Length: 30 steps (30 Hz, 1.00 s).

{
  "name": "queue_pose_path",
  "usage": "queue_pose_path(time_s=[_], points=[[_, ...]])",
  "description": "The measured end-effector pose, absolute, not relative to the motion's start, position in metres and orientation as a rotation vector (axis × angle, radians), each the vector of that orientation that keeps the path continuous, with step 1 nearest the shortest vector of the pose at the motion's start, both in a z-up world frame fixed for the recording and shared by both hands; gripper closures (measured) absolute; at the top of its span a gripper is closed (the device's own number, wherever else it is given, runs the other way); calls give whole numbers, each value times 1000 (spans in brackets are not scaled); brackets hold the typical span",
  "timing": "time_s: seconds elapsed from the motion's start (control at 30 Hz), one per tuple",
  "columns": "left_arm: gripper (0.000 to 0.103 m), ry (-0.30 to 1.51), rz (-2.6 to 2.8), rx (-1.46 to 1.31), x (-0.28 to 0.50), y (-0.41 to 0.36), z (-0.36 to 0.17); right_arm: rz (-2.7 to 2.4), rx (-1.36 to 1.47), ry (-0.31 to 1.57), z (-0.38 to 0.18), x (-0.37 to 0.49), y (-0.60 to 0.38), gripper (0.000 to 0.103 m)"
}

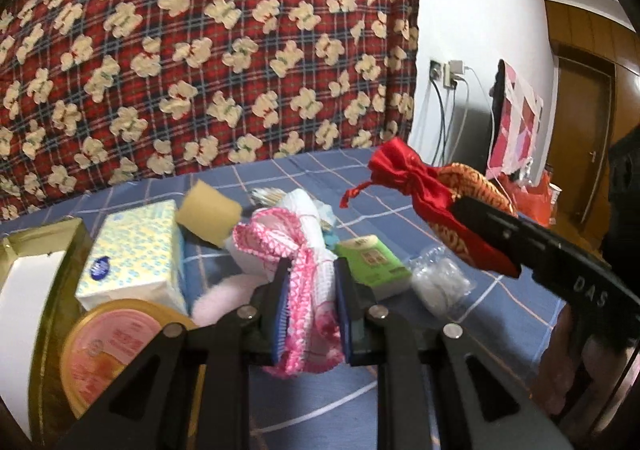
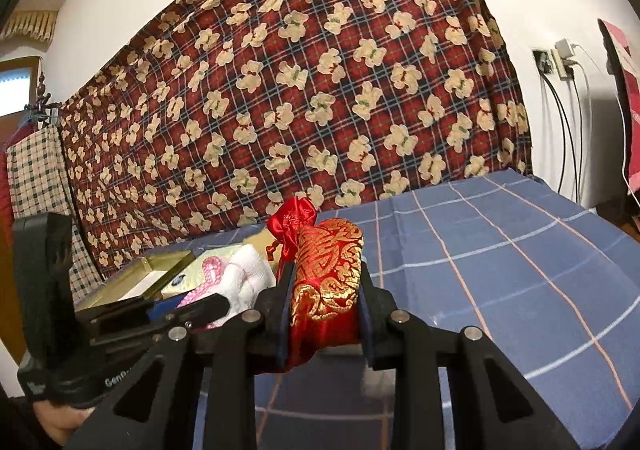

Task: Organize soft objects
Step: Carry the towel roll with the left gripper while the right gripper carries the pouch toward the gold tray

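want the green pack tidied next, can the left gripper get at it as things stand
Probably not yet. The left gripper is shut on the pink and white cloth, so its jaws are full. The green pack lies uncovered on the blue sheet just beside its right finger, so the path looks free once the cloth is dropped.

The left wrist camera sits just behind the left gripper (image 1: 310, 310) and looks forward along its two fingers, angled slightly downward across the blue checked bedcover (image 1: 360, 178) toward the bear-print blanket (image 1: 200, 50) at the rear. It is close to the pile of items on the bed.

The right wrist camera sits behind the right gripper (image 2: 326, 314), facing the same blanket (image 2: 320, 90) from a position further right, with more open bedcover (image 2: 500, 242) in view.

Both views share the blanket, the bedcover, the wall socket (image 1: 450, 76) (image 2: 560, 60) and the red pouch (image 1: 436, 206) (image 2: 324, 282). Each view also shows the opposite gripper at its edge, probably near.
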<state>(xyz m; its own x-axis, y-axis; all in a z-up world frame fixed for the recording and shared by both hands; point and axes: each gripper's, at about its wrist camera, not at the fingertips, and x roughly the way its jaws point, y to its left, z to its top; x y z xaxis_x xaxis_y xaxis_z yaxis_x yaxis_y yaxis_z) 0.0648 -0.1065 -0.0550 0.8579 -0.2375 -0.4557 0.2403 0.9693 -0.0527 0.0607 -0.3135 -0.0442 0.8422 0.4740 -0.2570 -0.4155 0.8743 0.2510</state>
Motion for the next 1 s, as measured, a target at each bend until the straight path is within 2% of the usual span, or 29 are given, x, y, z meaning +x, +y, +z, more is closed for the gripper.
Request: queue_pose_path(time_s=[1.0], points=[[84, 347, -22, -20, 52, -36, -50, 460, 135, 277, -37, 87, -247, 74]])
